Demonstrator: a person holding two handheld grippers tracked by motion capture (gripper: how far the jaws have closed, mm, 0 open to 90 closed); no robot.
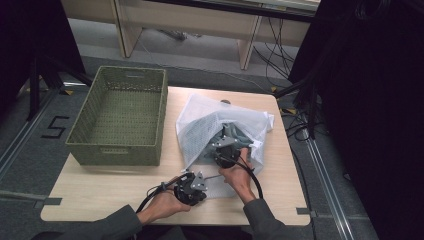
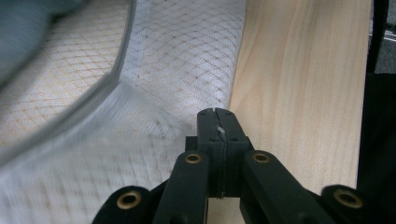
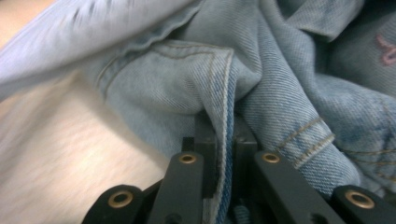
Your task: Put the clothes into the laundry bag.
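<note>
A white mesh laundry bag (image 1: 210, 117) lies on the wooden table (image 1: 100, 192), its mouth toward the person. Inside it is a light blue denim garment (image 1: 235, 132). My left gripper (image 1: 205, 183) is at the bag's near edge; in the left gripper view its jaws (image 2: 218, 122) are shut on a pinch of the white mesh (image 2: 177, 74). My right gripper (image 1: 226, 146) reaches into the bag's mouth. In the right gripper view it (image 3: 224, 135) is shut on a stitched fold of the denim garment (image 3: 280, 93).
An empty green woven basket (image 1: 117, 150) stands on the table's left part, close to the bag. Bare wood (image 2: 299, 93) lies to the right of the mesh in the left gripper view. Black cables trail from both grippers toward the near edge.
</note>
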